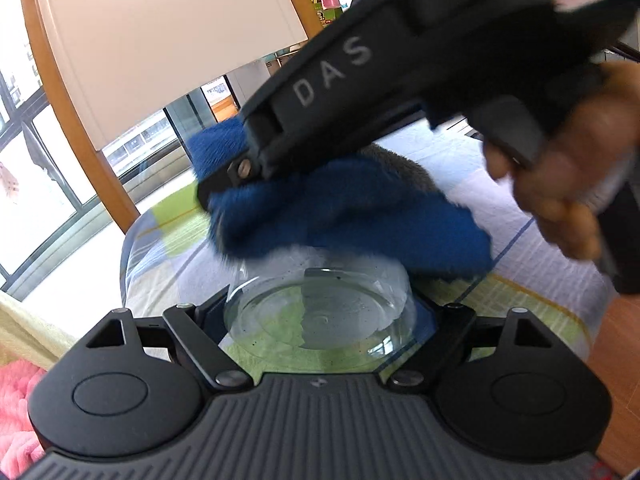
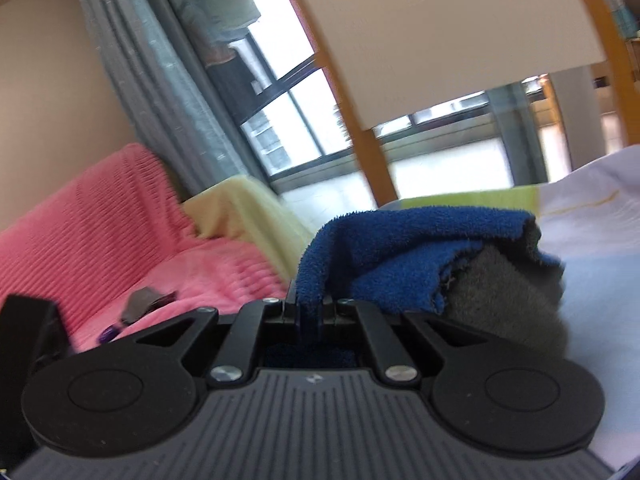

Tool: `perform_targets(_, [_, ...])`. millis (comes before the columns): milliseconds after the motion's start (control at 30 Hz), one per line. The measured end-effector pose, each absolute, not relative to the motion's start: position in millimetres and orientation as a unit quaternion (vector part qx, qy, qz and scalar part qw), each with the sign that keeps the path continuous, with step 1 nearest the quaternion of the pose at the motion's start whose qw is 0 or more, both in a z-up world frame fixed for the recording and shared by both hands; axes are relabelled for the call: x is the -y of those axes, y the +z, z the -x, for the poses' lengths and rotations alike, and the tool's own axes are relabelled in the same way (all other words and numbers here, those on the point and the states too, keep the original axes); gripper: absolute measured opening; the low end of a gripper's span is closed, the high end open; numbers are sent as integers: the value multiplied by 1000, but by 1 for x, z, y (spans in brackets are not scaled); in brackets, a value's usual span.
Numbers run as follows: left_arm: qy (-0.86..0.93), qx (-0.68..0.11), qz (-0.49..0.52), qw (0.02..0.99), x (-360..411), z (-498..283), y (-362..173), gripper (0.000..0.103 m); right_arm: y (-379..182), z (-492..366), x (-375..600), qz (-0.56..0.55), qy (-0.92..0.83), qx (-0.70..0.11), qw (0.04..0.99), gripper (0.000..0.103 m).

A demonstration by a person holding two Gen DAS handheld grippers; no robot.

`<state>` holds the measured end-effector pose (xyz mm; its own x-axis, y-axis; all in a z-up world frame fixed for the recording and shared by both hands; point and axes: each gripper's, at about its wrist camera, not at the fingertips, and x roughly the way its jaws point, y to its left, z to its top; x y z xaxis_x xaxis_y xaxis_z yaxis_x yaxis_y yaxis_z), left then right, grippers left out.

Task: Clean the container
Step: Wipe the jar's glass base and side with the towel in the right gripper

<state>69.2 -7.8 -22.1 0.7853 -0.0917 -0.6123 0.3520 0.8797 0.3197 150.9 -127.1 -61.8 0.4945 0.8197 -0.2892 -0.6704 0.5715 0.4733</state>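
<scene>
A clear round glass container lies on its side between the jaws of my left gripper, base toward the camera, with dark specks on the glass. My right gripper comes in from the upper right, shut on a blue and grey cloth that presses on the container's far open end. In the right wrist view the right gripper pinches the blue and grey cloth between closed jaws; the container is hidden there.
A table with a checked green, white and blue tablecloth lies below. A wooden chair with a cream back stands at the far edge. A pink blanket lies to the left. Windows are behind.
</scene>
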Motion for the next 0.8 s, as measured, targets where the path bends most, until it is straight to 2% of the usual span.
perform_targets(200, [-122, -318, -201, 918, 5, -77, -25, 87, -69, -164, 156, -214, 410, -248, 851, 2])
perform_targets(433, [-183, -339, -48, 922, -22, -96, -12, 87, -76, -154, 173, -256, 400, -243, 846, 2])
perform_targets(567, [-165, -307, -141, 927, -8, -90, -19, 87, -77, -151, 177, -272, 387, -246, 846, 2])
perform_targets(700, [-122, -273, -246, 922, 12, -88, -31, 85, -66, -137, 177, -265, 395, -255, 842, 7])
perform_targets(800, [-107, -266, -270, 919, 9, -81, -35, 85, -60, -116, 176, -263, 436, -260, 821, 7])
